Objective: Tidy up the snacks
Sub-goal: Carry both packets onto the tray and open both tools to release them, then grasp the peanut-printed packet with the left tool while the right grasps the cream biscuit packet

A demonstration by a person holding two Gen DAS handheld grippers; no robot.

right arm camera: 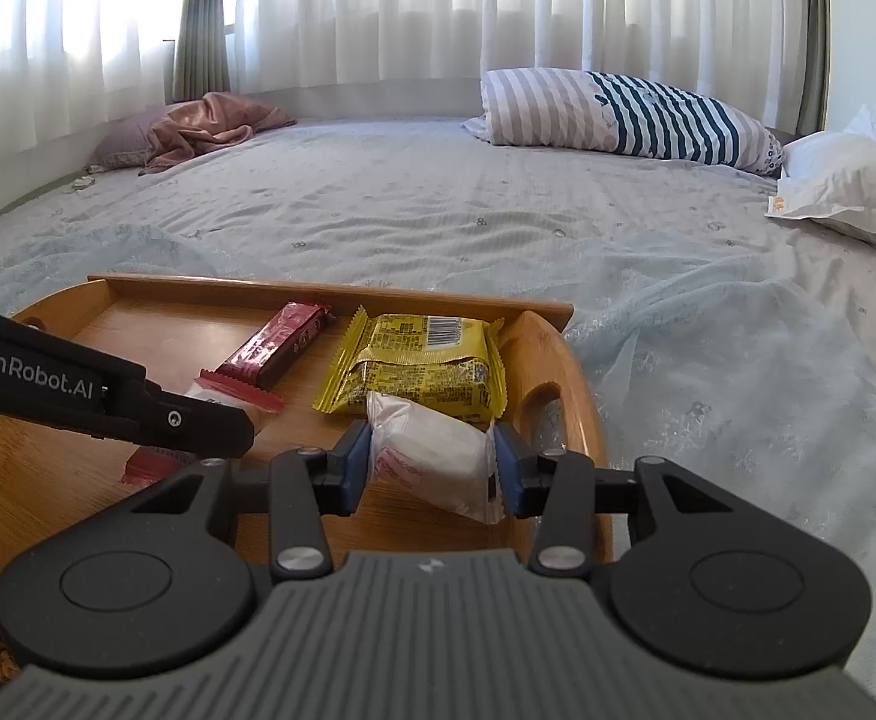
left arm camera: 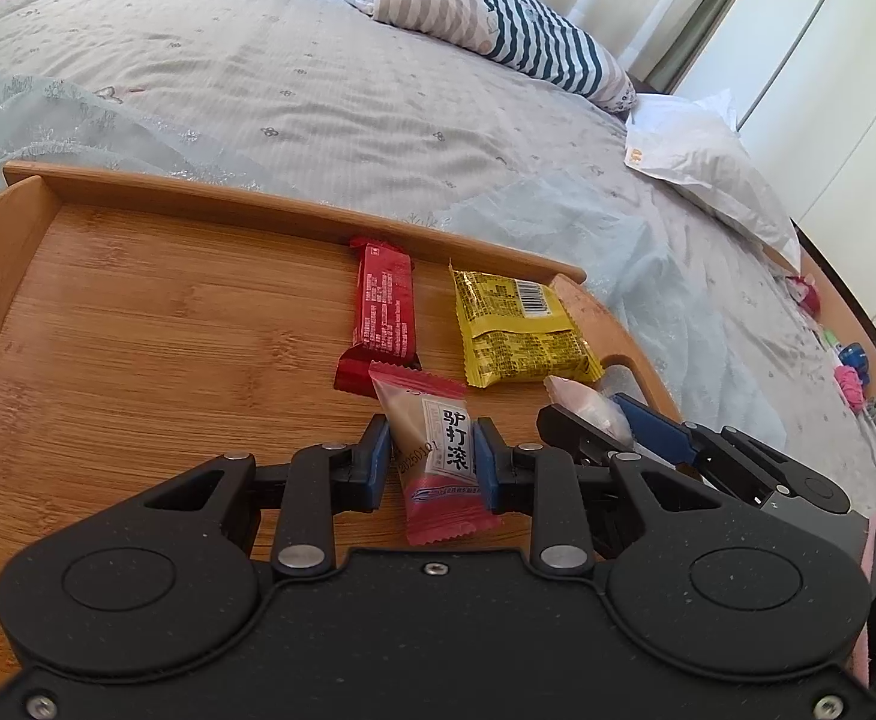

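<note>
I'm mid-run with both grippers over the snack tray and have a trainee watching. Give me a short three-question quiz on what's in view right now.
1. True or false: the red bar lies on the bedsheet outside the wooden tray.
2. Which snack sits between the jaws of the left gripper? A) yellow packet B) pink-ended packet with black characters C) red bar
3. Fill in: the right gripper has its jaws either side of a ____ packet, just in front of the yellow packet.

Key:
1. False; it lies inside the tray by the far rim.
2. B, the pink-ended packet.
3. White, the white packet.
</note>
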